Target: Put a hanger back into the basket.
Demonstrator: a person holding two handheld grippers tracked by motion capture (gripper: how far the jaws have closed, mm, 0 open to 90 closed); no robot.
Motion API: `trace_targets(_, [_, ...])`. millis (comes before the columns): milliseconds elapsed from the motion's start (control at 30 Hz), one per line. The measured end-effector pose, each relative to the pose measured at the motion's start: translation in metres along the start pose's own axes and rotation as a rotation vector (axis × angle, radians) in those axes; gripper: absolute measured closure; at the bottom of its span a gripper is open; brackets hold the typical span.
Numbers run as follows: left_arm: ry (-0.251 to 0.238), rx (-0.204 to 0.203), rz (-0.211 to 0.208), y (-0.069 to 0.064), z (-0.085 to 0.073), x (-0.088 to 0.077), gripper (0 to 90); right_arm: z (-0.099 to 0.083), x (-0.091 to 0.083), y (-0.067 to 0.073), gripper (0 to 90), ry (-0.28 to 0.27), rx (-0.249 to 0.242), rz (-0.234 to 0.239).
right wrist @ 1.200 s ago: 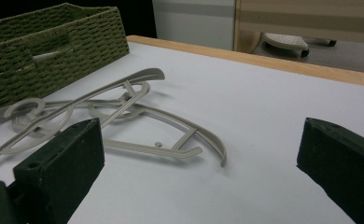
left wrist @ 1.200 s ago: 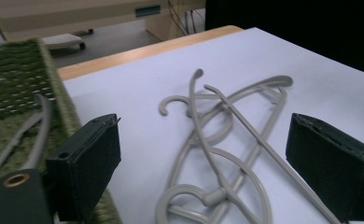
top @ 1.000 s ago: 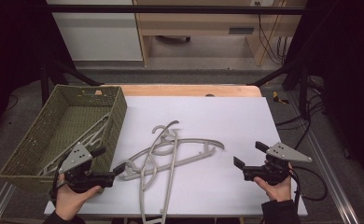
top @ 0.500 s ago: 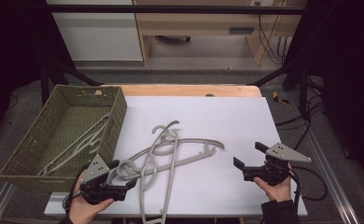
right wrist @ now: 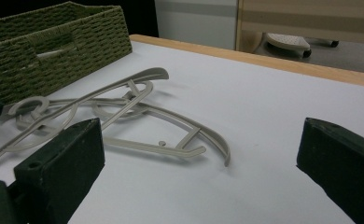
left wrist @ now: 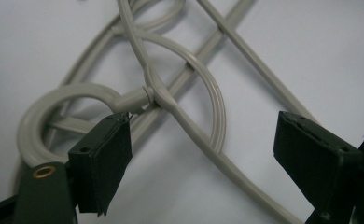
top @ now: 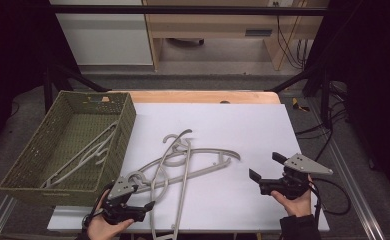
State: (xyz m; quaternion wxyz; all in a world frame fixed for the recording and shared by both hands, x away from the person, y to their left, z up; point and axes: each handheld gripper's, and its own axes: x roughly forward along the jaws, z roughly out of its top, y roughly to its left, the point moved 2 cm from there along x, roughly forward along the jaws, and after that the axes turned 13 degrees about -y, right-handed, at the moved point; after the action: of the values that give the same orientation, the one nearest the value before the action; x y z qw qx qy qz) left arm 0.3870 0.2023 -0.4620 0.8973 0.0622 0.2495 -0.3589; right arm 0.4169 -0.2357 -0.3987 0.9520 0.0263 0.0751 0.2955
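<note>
Several grey plastic hangers (top: pixel 183 160) lie tangled in the middle of the white table (top: pixel 223 125). My left gripper (top: pixel 149 205) is low at the near left, by the hook of one hanger. In the left gripper view, my left gripper (left wrist: pixel 203 126) is open and its jaws have just been closing. A hanger's shoulder bar (left wrist: pixel 203 140) runs between the pads without touching them, and the left pad's tip stands at the hook loop (left wrist: pixel 40 107). My right gripper (top: pixel 264 166) rests open on the near right, empty, pointing at the pile (right wrist: pixel 124 107).
A green woven basket (top: pixel 125 130) stands along the table's left edge with hangers (top: pixel 90 152) lying in it. A wooden strip (top: pixel 208 96) borders the far edge. Bare white surface (top: pixel 263 130) lies between the pile and my right gripper.
My left gripper has come down and moved right, from beside the basket's near corner to the hanger's hook. Its jaws stand a little narrower. The right gripper has stayed still.
</note>
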Motion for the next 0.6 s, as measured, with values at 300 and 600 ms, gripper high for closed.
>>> trace_targets(300, [0.087,-0.02,-0.02,-0.01,-0.011,0.014,28.9,0.0,0.001,0.001,1.0,0.002,0.001,0.003])
trace_targets(600, [0.135,-0.042,-0.013,-0.011,-0.014,0.022,40.9,-0.001,0.001,0.001,1.1,0.004,0.004,0.001])
